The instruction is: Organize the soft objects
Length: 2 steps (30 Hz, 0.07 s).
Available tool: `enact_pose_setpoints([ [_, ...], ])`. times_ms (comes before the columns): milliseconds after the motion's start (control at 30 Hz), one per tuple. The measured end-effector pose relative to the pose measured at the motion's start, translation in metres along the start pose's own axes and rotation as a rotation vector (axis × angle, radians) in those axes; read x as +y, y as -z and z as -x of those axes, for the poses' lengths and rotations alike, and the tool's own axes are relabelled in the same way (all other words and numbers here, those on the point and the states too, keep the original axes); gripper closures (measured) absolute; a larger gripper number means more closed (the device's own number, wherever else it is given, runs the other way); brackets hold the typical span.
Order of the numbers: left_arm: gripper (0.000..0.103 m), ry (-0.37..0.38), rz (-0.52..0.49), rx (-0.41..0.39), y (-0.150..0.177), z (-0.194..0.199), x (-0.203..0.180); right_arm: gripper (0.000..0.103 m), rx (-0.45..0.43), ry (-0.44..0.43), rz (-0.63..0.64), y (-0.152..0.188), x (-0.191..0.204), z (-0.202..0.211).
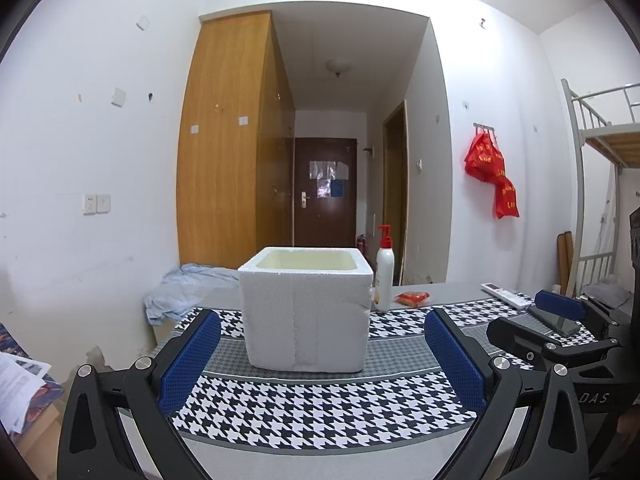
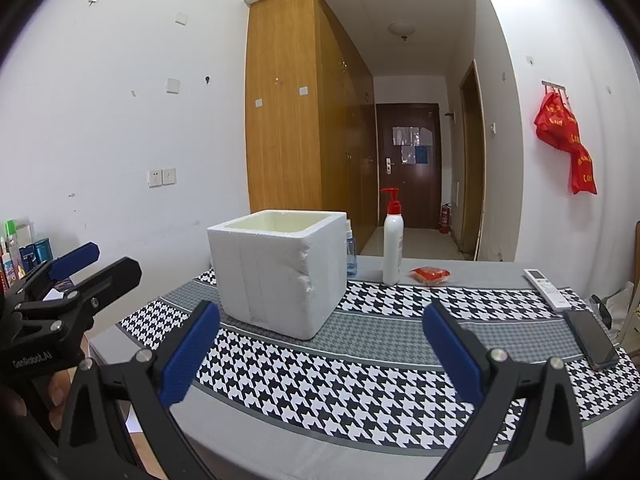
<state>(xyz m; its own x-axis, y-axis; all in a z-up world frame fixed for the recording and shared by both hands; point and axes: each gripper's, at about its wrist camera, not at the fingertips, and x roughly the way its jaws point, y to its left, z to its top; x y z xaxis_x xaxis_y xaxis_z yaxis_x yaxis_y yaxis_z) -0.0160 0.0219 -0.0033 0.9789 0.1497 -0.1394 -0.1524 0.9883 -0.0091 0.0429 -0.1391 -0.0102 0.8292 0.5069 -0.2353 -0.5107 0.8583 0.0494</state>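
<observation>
From the left wrist view, the left gripper (image 1: 322, 354) is spread wide and holding nothing, aimed straight at a white foam box (image 1: 307, 310) sitting open-topped on the houndstooth cloth (image 1: 320, 412) that covers the worktop. The obvious soft thing here is the crumpled pale blue cloth (image 1: 188, 290) lying off to the left behind the box, so I'd guess that goes in. It looks light and floppy, so pinch a raised fold near the middle rather than a thin edge, or it'll just drape and drag. From the right wrist view, the right gripper (image 2: 320, 354) is also wide and empty, with the box ahead-left of it, a chipped corner showing how crumbly that foam is. The blue cloth isn't visible here. The red packet (image 2: 430, 275) beside the lotion bottle (image 2: 392, 250) looks squishy too.
</observation>
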Motion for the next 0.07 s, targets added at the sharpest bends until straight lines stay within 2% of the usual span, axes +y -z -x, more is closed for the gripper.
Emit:
enact_pose_setpoints([
  [67, 0.001, 0.002, 0.006, 0.0, 0.0002, 0.0006, 0.0009, 0.001, 0.003, 0.002, 0.001, 0.0, -0.0003, -0.0004],
])
